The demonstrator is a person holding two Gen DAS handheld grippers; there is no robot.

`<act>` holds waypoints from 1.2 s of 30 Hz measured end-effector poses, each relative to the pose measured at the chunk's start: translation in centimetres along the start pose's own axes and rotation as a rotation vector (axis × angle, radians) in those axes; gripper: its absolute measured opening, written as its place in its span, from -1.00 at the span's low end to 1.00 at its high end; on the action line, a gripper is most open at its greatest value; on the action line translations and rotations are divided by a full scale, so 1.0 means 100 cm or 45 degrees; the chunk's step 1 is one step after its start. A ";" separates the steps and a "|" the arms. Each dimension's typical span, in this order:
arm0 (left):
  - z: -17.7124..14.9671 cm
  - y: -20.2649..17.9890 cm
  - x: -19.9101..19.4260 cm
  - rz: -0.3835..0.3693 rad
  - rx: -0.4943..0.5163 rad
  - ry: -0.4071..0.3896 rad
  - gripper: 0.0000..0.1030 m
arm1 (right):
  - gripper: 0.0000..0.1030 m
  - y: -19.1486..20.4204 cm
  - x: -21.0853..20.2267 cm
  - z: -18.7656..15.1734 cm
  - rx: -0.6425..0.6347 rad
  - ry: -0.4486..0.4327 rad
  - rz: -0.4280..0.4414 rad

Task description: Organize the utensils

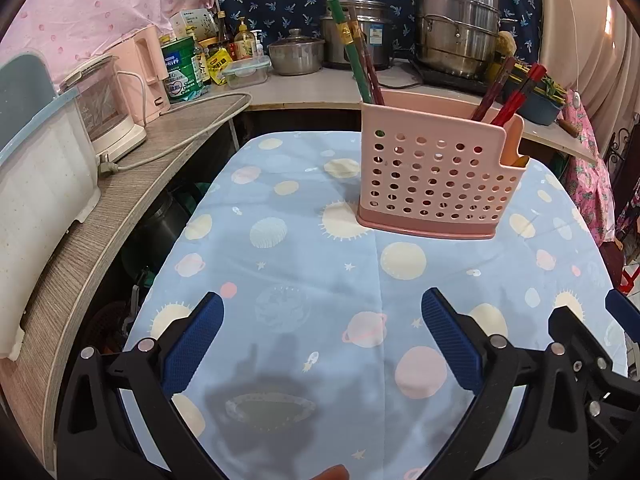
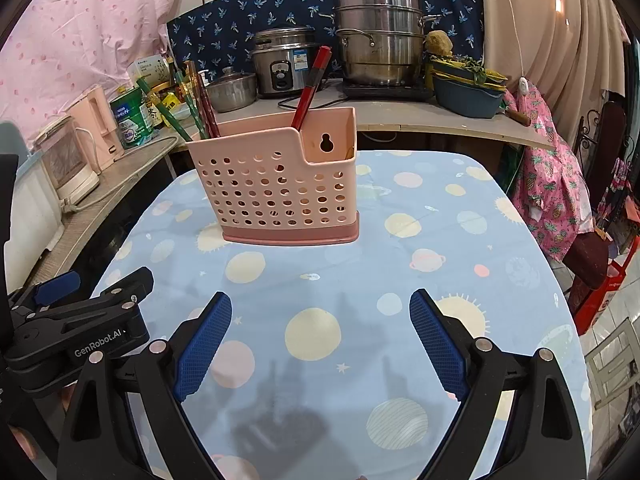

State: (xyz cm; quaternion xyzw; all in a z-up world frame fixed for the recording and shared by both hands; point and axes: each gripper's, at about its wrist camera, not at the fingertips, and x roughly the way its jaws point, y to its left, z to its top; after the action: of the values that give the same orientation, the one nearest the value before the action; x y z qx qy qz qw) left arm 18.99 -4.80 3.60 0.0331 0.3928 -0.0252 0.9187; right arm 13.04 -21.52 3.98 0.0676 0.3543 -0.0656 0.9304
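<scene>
Both grippers nearest: left gripper (image 1: 322,336) spread wide, nothing held; right gripper (image 2: 320,336) likewise wide apart and empty, both hovering low over the planet-print tablecloth (image 1: 304,240). Pink perforated utensil holder (image 1: 436,178) stands upright mid-table, well ahead of both. Green and dark-red chopsticks (image 1: 352,60) lean in its left end, red chopsticks (image 1: 516,94) toward its right. No loose utensils visible on the cloth; task looks essentially finished, nothing obviously left.
</scene>
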 end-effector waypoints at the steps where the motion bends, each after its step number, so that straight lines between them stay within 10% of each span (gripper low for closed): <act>1: 0.000 0.000 0.000 0.000 0.000 -0.002 0.84 | 0.68 0.000 0.000 0.000 0.001 0.000 0.000; 36: 0.007 -0.006 -0.010 0.014 0.023 -0.056 0.84 | 0.68 -0.003 -0.003 0.004 0.004 -0.032 -0.024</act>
State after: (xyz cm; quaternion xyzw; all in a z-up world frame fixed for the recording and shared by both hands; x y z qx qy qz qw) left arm 18.73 -5.40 4.75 0.0429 0.3719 -0.0242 0.9270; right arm 13.02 -21.90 4.51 0.0648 0.3431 -0.0757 0.9340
